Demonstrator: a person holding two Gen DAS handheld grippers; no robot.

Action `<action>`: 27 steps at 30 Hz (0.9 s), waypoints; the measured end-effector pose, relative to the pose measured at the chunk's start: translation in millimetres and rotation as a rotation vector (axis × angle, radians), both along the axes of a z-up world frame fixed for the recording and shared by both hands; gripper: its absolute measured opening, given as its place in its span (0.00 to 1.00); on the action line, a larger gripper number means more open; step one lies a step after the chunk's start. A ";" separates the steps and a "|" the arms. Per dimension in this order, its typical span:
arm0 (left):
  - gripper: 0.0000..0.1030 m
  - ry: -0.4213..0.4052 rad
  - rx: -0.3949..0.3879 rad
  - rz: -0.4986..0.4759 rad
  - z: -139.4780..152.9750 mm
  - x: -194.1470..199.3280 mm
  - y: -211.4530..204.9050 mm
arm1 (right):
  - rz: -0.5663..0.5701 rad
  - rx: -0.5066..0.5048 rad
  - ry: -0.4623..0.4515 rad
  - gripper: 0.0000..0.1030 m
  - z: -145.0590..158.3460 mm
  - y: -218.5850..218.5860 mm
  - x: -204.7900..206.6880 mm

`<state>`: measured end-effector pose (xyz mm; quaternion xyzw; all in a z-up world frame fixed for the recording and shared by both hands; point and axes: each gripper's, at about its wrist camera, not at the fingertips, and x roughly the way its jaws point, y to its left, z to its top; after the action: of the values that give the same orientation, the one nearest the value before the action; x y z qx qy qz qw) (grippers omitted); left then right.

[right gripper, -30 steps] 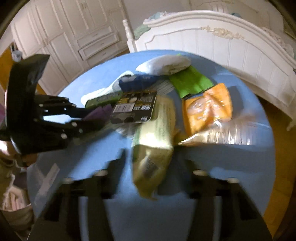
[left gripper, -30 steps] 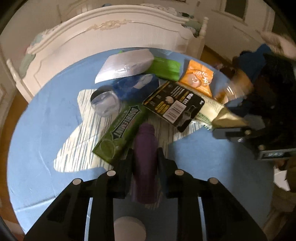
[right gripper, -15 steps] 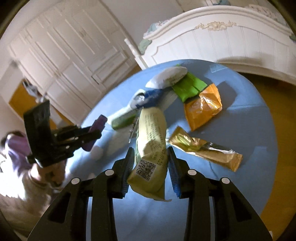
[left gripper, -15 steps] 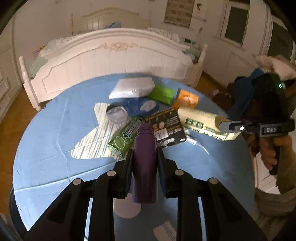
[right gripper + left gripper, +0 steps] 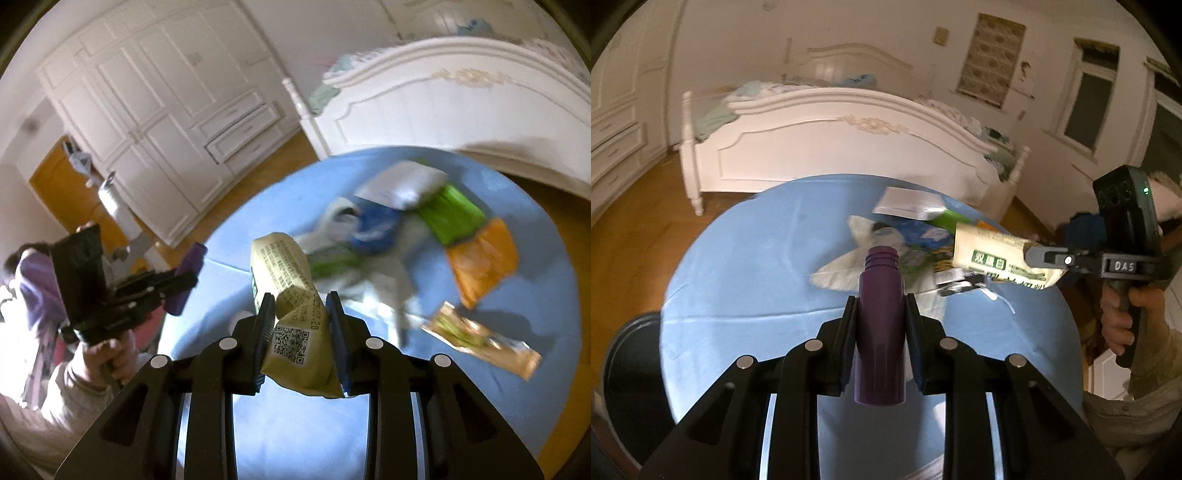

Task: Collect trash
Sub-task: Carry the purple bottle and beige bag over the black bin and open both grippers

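Behind held bottle (image 5: 880, 325), wrapper pile (image 5: 908, 236)

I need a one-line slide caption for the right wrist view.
Right gripper shut on a yellow-green wrapper above the blue table.

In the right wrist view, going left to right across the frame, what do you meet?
Left gripper shut on the purple bottle → yellow-green packet clamped in the right gripper → gold wrapper on the blue table.

Matt purple bottle (image 5: 880, 325), seemingly plastic
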<state>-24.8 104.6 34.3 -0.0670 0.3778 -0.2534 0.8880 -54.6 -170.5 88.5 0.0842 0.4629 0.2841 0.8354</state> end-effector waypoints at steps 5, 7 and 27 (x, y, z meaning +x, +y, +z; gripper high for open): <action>0.24 -0.002 -0.026 0.091 -5.6 -10.4 43.6 | 0.087 0.031 0.000 0.28 9.0 59.6 9.0; 0.24 -0.008 -0.035 0.140 -6.5 -16.8 65.2 | 0.114 0.044 0.010 0.28 8.0 82.0 13.2; 0.24 0.094 -0.001 0.529 -70.4 -48.9 219.2 | 0.400 -0.166 0.134 0.28 -68.9 355.6 46.4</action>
<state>-73.7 323.8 -36.1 -0.1754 0.3879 -0.0091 0.9048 -8.2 185.1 19.6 -0.0596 0.5467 0.3989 0.7337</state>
